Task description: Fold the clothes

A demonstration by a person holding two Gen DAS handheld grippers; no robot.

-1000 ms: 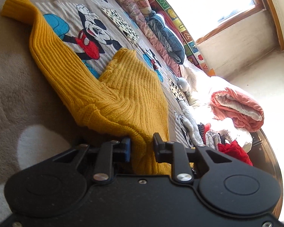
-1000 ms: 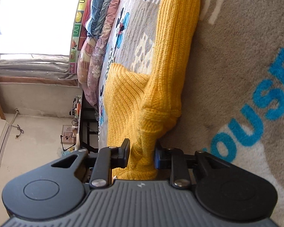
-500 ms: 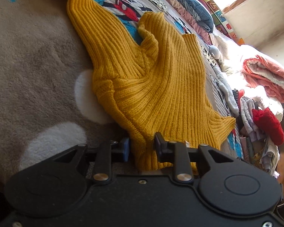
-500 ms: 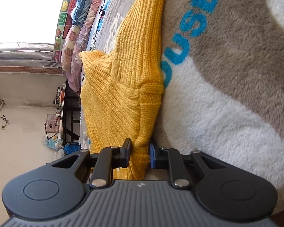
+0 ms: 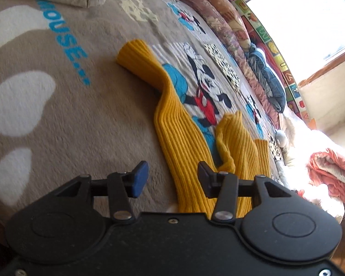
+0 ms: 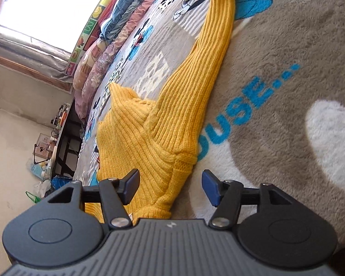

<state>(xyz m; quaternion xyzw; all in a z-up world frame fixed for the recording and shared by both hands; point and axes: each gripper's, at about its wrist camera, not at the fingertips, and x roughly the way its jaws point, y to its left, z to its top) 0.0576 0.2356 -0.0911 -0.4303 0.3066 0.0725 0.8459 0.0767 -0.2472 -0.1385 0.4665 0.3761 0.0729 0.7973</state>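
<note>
Both claws gape, gripping nothing: left claw [image 5: 171, 177] and right claw [image 6: 170, 185] over the yellow sweater [image 6: 163, 124]; best regrip flattened edges squarely.

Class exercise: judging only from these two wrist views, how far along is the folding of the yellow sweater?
Early. Done: the yellow knit sweater lies on the Mickey Mouse blanket. In hand: nothing; the left gripper and right gripper are both open, with knit between the fingers but ungripped. Left: the long sleeve stretches out unfolded and the body is bunched, so apparently all the folds.
</note>
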